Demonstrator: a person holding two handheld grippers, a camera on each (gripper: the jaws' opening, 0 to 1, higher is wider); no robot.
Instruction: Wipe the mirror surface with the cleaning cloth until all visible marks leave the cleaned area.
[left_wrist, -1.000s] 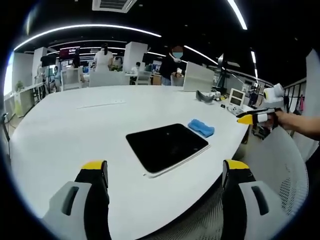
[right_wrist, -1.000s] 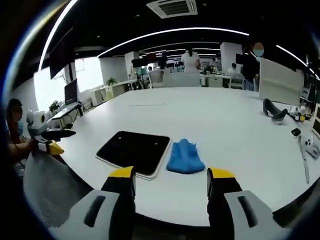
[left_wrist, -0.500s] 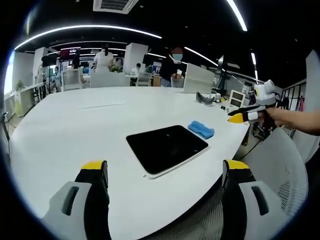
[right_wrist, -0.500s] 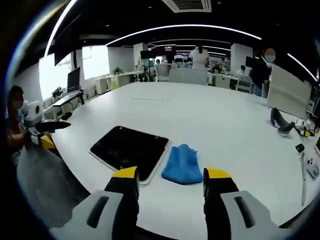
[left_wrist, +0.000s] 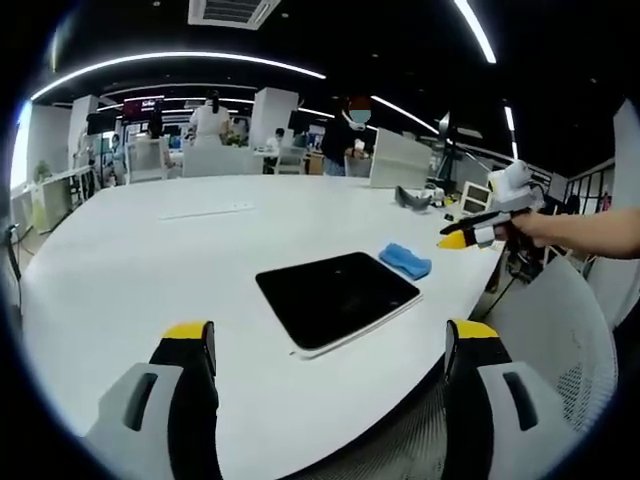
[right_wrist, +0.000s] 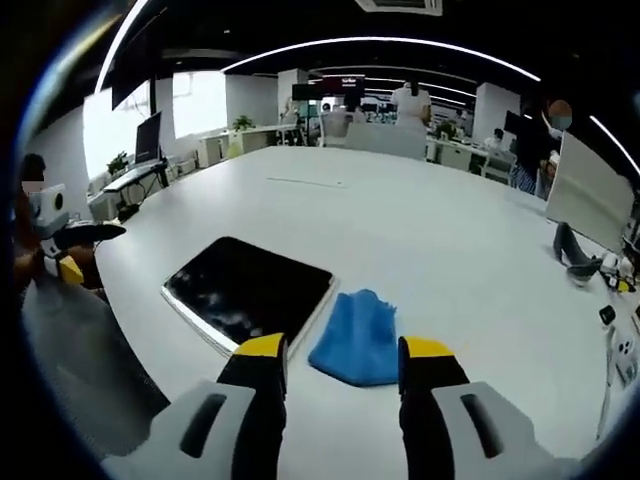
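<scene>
My left hand-held gripper (left_wrist: 332, 345) is level, its two yellow-tipped jaws spread wide apart with nothing between them. My right hand-held gripper (right_wrist: 340, 352) tilts downward, jaws parted and empty. In the left gripper view, my right hand (left_wrist: 528, 228) grips it, forearm extended.

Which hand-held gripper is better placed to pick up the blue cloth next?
Right. The right hand-held gripper hangs open just above the crumpled blue cleaning cloth, jaws either side of it. The left hand-held gripper sits back at the table edge, with the dark rectangular mirror between.
</scene>
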